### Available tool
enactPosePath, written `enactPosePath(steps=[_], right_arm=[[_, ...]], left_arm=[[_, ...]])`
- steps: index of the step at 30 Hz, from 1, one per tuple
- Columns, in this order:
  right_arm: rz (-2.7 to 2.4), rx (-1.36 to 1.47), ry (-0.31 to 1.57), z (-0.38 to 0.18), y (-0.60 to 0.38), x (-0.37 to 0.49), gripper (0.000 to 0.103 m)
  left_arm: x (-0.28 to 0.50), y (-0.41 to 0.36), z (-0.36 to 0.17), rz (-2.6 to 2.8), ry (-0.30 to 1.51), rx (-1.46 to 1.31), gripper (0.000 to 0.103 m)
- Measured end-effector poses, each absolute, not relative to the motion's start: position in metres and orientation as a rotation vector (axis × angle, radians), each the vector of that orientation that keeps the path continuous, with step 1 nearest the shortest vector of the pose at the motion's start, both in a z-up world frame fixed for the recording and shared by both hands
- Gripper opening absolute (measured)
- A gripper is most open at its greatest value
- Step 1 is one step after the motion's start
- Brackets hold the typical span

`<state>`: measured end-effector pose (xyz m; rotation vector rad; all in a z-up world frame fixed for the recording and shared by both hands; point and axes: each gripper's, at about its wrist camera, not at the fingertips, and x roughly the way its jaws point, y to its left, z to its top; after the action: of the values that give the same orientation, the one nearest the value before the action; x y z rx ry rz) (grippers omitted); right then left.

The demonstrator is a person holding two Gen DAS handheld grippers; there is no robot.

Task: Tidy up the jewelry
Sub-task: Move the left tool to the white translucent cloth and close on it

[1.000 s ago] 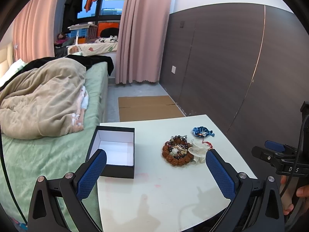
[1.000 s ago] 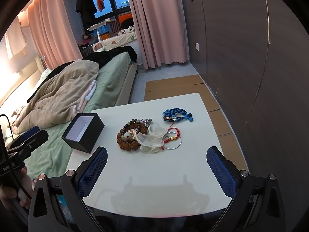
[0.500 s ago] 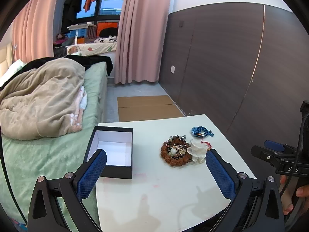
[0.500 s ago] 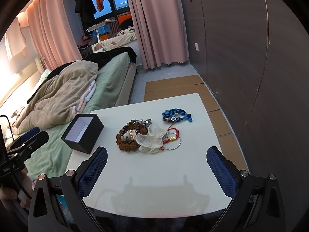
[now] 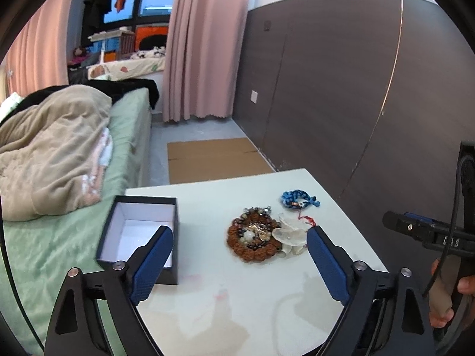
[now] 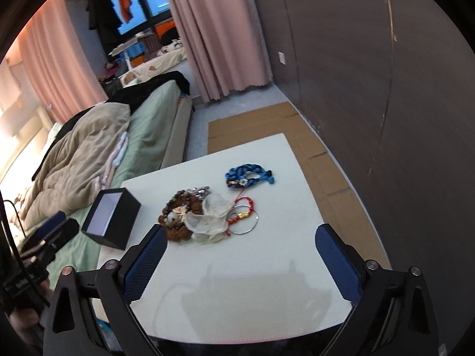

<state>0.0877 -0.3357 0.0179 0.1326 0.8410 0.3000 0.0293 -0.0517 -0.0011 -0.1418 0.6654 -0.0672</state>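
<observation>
Showing silver bangle (image 6: 244,219) only in right wrist view.

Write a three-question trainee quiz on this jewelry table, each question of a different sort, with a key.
1. True or false: the black box on the white table already has jewelry in it.
2. Multiple choice: the blue braided bracelet lies (A) inside the box, (B) on the table, on the far side of the jewelry pile from the camera, (C) in the left gripper.
3. Fill in: the white translucent piece rests against the brown ____ bracelet.

Key
1. False: its white inside shows nothing in it.
2. B.
3. Beaded. Both the left gripper and the right gripper have jaws open with nothing between them.
</observation>
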Motion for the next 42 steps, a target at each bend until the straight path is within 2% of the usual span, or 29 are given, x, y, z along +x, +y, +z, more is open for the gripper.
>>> enactPosePath(steps=[9,16,22,42], right_arm=[[0.252,0.221,0.883,0.008,-0.357,0.108,0.099],[0.228,0.276,0.922,-0.001,-0.369,0.124,0.099],[0.227,0.289,0.932,-0.004,-0.374,0.133,0.099],[0.219,0.364,0.987,-0.015,-0.391,0.161,0.099]], left_arm=[[0.06,-0.078,-0.021,-0.123,0.737,-0.114,0.08],[0.086,-0.097,-0.043,-0.154,0.811,-0.092,0.066],[0.104,-0.108,-0.06,-0.176,0.864,-0.086,0.058],[0.147,-0.147,-0.094,-0.249,0.935,-0.033,0.057]])
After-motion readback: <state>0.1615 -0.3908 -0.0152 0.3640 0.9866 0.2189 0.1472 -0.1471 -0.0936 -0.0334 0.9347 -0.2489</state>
